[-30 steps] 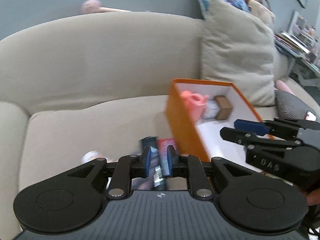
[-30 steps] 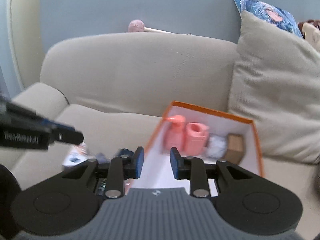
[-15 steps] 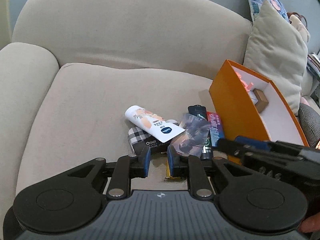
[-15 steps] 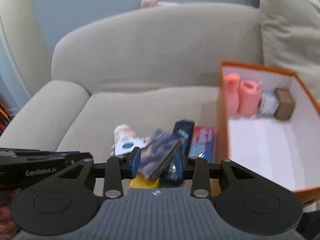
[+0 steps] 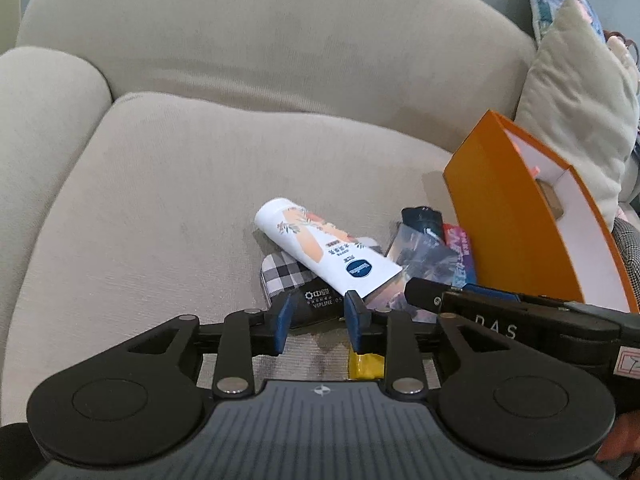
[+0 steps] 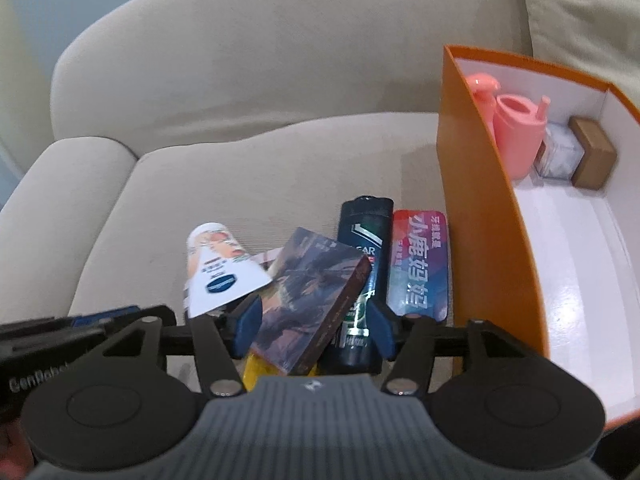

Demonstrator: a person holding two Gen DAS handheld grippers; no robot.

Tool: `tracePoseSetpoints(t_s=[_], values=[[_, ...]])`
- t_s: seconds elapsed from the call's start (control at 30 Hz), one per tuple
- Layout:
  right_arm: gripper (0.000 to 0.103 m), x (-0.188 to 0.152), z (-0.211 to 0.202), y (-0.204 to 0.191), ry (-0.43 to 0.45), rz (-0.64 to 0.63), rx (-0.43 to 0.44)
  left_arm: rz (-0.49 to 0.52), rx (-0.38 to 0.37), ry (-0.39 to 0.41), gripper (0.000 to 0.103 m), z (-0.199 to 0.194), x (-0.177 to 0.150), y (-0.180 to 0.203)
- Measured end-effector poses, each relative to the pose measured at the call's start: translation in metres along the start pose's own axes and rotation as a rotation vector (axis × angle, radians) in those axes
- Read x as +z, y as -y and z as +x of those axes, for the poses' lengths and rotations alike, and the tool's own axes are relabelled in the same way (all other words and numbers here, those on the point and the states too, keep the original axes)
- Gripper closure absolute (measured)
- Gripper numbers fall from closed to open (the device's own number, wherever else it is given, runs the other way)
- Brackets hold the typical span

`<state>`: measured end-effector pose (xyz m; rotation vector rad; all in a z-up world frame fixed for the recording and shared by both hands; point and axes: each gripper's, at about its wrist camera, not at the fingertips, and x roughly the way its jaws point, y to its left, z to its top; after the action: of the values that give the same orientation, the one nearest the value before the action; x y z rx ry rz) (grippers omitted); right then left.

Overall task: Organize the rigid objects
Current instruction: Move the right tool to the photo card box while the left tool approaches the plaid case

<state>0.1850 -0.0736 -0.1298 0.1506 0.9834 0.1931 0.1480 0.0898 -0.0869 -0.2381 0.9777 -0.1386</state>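
both grippers lower over pile | box (image 6: 308, 300): purple-brown print, tilted | left, right jaws opening, gripping nothing

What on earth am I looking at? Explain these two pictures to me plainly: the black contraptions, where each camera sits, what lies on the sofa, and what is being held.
No robot is involved: a person holds a hand-held two-finger gripper in each hand, and each gripper carries a wide-angle camera that looks along its fingers. One picture comes from the left gripper, the other from the right gripper.

On the beige sofa lies a small pile: a white tube, a checked black box, a dark patterned box, a dark bottle, a red and blue pack and something yellow underneath. Beside the pile stands an orange box, which already holds a pink watering can and a brown block.

Nothing is held. Both grippers' jaws are opening, the right one around the patterned box, the left one over the checked box.
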Motion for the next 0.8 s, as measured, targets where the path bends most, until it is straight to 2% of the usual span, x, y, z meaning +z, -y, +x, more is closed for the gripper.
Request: tracePoseSetpoints(t_s=[0.1,0.17,0.33,0.43,0.6,0.67,0.8], values=[[0.043,0.001,0.011,0.005,-0.021,0.020,0.009,-0.035,-0.012,-0.017,0.069,0.008,0.003,-0.003],[0.039,0.001,0.015,0.007,-0.012,0.031,0.018,-0.043,-0.021,-0.024,0.069,0.012,0.006,-0.004],[0.040,0.002,0.019,-0.002,0.032,-0.027,0.003,-0.030,0.031,-0.042,0.072,0.027,0.010,-0.004],[0.042,0.005,0.023,-0.008,0.048,-0.072,-0.013,-0.045,0.023,-0.067,0.073,0.033,0.011,-0.009],[0.057,0.011,0.023,-0.012,0.079,-0.075,0.004,-0.028,0.035,-0.075,0.073,0.037,0.011,-0.007],[0.060,0.014,0.025,-0.016,0.088,-0.089,0.017,-0.023,0.035,-0.078,0.073,0.037,0.010,-0.008],[0.064,0.020,0.031,-0.016,0.058,-0.035,0.109,-0.008,0.036,-0.080,0.074,0.039,0.010,-0.005]])
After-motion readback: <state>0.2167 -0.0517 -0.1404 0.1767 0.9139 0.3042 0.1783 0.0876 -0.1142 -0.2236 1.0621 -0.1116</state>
